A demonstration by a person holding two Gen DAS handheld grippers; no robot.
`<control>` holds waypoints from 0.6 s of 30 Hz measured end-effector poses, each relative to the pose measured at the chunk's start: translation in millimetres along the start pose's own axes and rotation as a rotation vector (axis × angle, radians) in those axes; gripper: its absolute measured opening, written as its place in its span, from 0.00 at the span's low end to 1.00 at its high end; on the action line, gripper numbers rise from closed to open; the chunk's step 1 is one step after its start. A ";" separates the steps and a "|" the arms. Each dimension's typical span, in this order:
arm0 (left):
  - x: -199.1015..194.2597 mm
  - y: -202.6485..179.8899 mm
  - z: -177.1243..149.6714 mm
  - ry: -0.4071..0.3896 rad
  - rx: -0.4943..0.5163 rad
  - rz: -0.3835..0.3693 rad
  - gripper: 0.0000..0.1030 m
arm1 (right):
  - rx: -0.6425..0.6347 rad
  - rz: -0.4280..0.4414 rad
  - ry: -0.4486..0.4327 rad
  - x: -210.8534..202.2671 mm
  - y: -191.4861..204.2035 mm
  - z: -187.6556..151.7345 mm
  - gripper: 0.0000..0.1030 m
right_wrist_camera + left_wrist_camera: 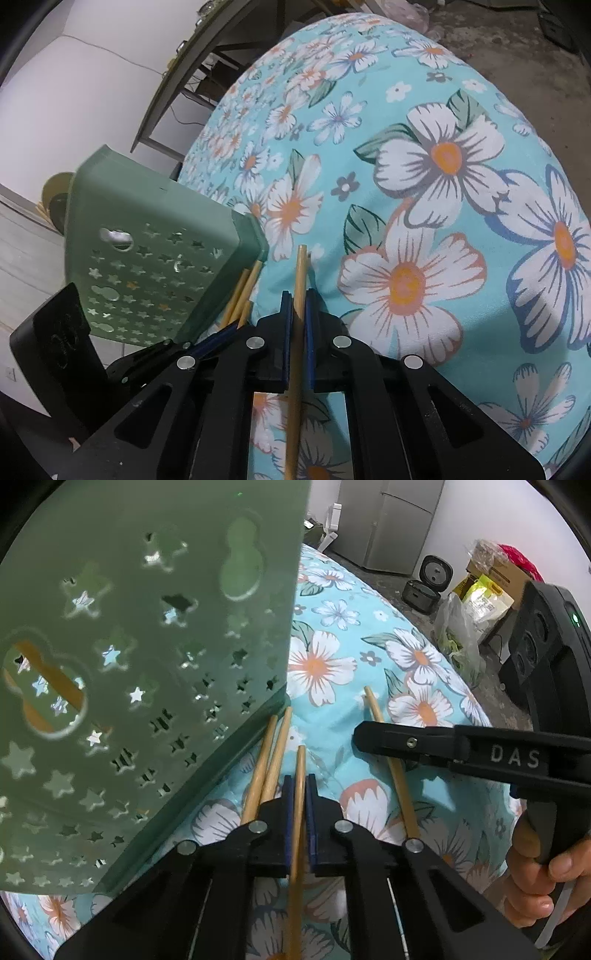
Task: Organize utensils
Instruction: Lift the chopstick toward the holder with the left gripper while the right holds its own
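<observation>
Left wrist: chopstick clamped between left claw pads.

Even indoor light is falling from above in both views; nothing is blowing out. The floral cloth is reading bright and crisp in the right wrist view. The green basket is looming close and soft in the left wrist view, light glinting through its star cutouts. Soft shadows are lying under the chopsticks. Fisheye curvature is bending every edge, and black vignetting is filling all corners.
</observation>
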State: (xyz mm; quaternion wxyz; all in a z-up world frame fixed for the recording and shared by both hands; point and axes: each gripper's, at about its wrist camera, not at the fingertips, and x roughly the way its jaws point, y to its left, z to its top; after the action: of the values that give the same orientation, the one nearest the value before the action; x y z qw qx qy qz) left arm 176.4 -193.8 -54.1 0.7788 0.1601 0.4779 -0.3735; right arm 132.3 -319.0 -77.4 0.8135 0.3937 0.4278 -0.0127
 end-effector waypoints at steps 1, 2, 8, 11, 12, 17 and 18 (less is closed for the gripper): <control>-1.7 1.9 -0.3 -0.003 -0.004 -0.001 0.05 | -0.002 0.005 -0.005 -3.9 0.3 -0.1 0.05; -4.9 3.1 -0.8 -0.010 -0.007 -0.001 0.05 | -0.005 0.008 -0.011 -7.2 0.7 -0.1 0.05; -37.0 10.4 -5.0 -0.068 -0.037 -0.028 0.05 | -0.037 0.048 -0.063 -35.6 14.5 -2.2 0.04; -57.3 15.1 -5.0 -0.109 -0.059 -0.048 0.05 | -0.065 0.063 -0.095 -51.1 23.6 -4.3 0.04; -66.2 17.2 -5.2 -0.126 -0.067 -0.057 0.05 | -0.073 0.068 -0.105 -56.2 26.4 -5.0 0.04; -107.1 27.4 -5.3 -0.212 -0.097 -0.071 0.05 | -0.124 0.082 -0.156 -75.8 43.3 -5.3 0.04; -115.5 30.0 -5.5 -0.230 -0.105 -0.072 0.05 | -0.129 0.084 -0.162 -76.1 46.2 -4.9 0.04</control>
State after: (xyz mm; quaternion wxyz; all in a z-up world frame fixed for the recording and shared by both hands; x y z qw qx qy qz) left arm 164.5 -120.9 39.8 0.8218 0.0581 0.4098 -0.3916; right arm 97.2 -307.9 3.9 0.8689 0.3556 0.3438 0.0173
